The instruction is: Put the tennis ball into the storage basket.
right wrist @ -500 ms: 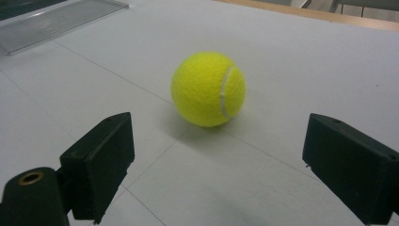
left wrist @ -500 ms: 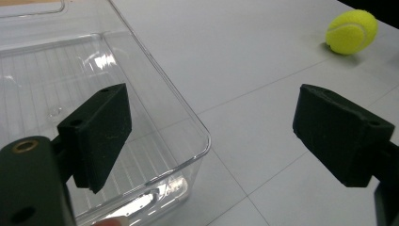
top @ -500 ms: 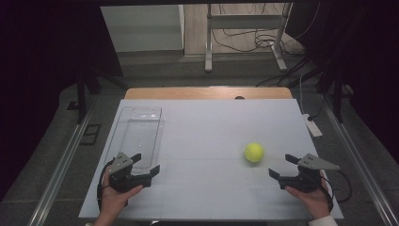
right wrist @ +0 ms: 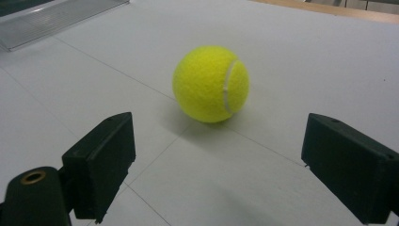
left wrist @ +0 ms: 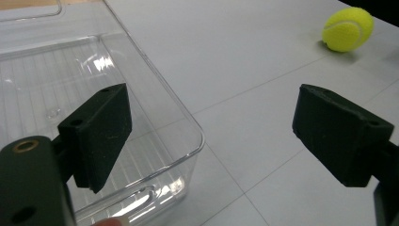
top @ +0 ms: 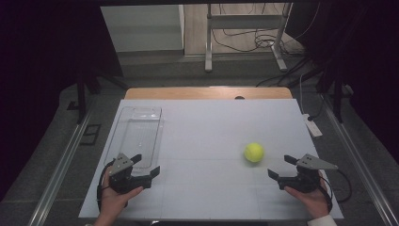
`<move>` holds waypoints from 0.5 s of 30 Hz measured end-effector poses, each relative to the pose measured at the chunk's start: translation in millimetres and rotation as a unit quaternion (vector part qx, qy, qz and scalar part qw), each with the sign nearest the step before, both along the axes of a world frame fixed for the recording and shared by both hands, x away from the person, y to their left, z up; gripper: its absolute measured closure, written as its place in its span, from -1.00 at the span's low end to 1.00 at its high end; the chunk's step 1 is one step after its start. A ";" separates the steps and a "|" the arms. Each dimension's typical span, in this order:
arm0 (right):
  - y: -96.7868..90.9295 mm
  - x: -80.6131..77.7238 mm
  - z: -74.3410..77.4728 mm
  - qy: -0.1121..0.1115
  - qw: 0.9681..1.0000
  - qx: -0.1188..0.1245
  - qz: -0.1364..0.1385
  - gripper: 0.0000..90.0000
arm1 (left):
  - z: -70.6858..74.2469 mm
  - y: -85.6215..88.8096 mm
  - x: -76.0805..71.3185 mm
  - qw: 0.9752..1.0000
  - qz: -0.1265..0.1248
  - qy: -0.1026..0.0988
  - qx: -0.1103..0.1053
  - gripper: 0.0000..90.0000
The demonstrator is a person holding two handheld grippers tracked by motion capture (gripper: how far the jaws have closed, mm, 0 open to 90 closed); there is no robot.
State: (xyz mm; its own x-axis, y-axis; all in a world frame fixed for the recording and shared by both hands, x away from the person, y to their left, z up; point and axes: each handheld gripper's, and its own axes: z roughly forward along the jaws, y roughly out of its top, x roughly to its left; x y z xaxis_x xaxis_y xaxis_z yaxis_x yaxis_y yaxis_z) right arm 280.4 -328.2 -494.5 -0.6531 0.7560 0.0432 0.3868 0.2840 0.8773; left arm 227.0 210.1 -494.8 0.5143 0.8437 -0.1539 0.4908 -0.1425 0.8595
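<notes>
White tabletop [top: 207, 136] fills the high view, where we see one yellow felt tennis ball [top: 253, 152] lying just ahead of our right gripper [top: 282, 166], whose jaws gape apart with nothing between them. Our left gripper [top: 145, 165] sits spread at the near end of one clear plastic rectangular tray [top: 136, 134].

From the left gripper view, the ball [left wrist: 347, 29] lies well apart, beyond the tray's corner [left wrist: 188, 122].

From the right gripper view, the ball [right wrist: 211, 84] rests near, centred ahead of the two released fingers [right wrist: 101, 160].
</notes>
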 end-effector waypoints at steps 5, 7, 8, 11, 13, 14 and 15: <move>-1.8 0.3 -0.5 0.003 1.000 0.004 -0.002 -0.75 | 0.8 -0.9 -0.7 1.000 0.001 -0.001 0.002 -0.70; -1.4 0.8 -0.3 0.002 1.000 0.005 -0.002 -0.75 | 1.0 -1.0 -0.9 1.000 0.001 -0.002 0.003 -0.70; -1.2 1.0 -0.4 0.001 1.000 0.004 -0.002 -0.75 | 1.0 -1.1 -0.9 1.000 0.001 -0.002 0.003 -0.70; -0.7 1.4 -0.9 0.003 1.000 0.002 -0.001 -0.75 | 1.1 -1.7 -0.8 1.000 0.001 -0.001 0.003 -0.70; -0.7 1.1 -0.9 0.003 1.000 0.002 -0.001 -0.75 | 1.1 -2.0 -0.5 1.000 0.000 -0.002 0.005 -0.70; -0.7 0.8 -0.8 0.003 1.000 0.003 -0.001 -0.75 | 1.2 -2.1 -0.4 1.000 0.000 -0.002 0.004 -0.70; -0.8 0.5 -0.7 0.003 1.000 0.003 -0.001 -0.75 | 1.7 -2.1 -0.2 1.000 0.000 -0.003 0.003 -0.70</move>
